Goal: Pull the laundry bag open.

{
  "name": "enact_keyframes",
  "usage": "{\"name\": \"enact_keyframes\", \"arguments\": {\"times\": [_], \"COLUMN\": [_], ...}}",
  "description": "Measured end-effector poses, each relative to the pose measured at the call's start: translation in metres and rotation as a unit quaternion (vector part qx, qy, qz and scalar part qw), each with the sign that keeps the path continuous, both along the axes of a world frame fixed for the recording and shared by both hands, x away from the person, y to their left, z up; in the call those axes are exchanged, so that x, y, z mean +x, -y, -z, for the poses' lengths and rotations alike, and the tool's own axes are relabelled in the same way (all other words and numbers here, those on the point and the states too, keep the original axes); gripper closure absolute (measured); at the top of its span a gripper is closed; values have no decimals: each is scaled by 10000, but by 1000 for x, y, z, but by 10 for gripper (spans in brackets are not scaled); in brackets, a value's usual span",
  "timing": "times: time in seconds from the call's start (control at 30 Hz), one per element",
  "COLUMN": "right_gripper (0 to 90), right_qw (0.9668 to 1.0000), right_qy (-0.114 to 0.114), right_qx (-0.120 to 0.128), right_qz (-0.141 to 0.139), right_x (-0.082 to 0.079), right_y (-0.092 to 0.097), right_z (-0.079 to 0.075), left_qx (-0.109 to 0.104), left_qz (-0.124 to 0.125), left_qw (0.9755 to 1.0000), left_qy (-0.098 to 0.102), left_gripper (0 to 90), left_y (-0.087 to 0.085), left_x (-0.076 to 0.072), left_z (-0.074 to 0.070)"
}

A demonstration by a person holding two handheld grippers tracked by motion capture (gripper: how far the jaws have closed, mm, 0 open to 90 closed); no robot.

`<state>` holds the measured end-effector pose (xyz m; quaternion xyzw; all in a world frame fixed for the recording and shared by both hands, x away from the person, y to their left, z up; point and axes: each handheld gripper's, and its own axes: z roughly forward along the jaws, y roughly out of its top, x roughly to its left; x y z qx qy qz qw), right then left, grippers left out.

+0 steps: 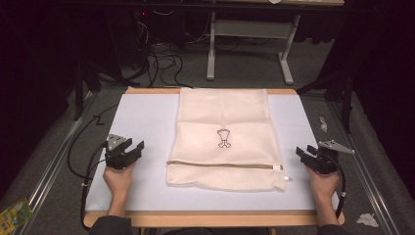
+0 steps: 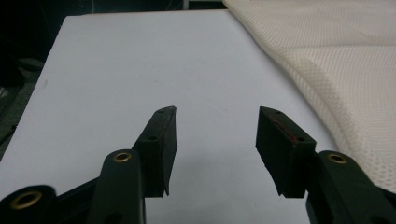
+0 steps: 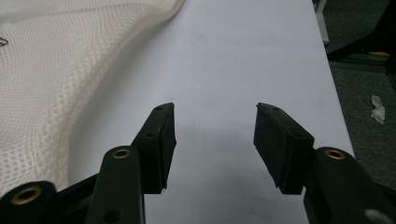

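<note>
the surface point(image 1: 147, 122) is a flat white rectangular board with a pale wood edge showing along its near and far sides, smooth and matte. on its middle lies a cream mesh laundry bag point(image 1: 222, 122), a long soft rectangle of fine netted weave, with a small dark printed emblem point(image 1: 223, 138) near its centre and a zipper point(image 1: 225, 165) running across its near part, ending at a small pull at the right. the bag's near end is folded into a thicker, slightly puffed band. the left gripper point(image 1: 137, 145) rests on the bare surface to the left of the bag, well apart from it, its hard black fingers point(image 2: 161, 140) spread with nothing between them. the right gripper point(image 1: 303, 151) sits to the bag's right near the surface's edge, its fingers point(image 3: 159, 140) likewise spread and empty. on the grey floor around lie tangled black cables point(image 1: 161, 61) beyond the surface, a green packet point(image 1: 13, 213) at the near left, and crumpled white scraps point(image 1: 367, 219) at the right.
</note>
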<state>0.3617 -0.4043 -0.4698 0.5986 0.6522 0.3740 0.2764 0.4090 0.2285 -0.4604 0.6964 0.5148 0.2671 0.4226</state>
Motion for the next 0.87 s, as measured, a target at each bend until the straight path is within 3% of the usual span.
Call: {"name": "enact_keyframes", "arguments": {"times": [0.23,0.4,0.43,0.5,0.57,0.87], "right_gripper": [473,440,425,385,386,382], "right_qw": [9998,9985,9979,9959,9950,9952], "right_qy": [-102,-351,-430,-714,-699,-709], "right_qx": [-190,-414,-463,-532,-686,-648], "right_qz": [5,-74,-109,-185,-198,-189], "right_x": [3,8,9,14,14,14], "right_y": [-4,-9,-10,-13,-16,-15], "right_z": [4,6,6,8,9,9], "left_qx": [304,424,433,458,476,578], "left_qz": [-7,4,-6,-30,15,39], "left_qw": [9995,9989,9986,9986,9985,9979], "left_qy": [-128,-212,-309,-250,-267,-303], "left_gripper": [478,475,472,456,449,429], "left_y": [5,8,7,8,9,11], "left_x": [5,7,8,8,8,8], "left_z": [9,21,23,23,23,24]}}
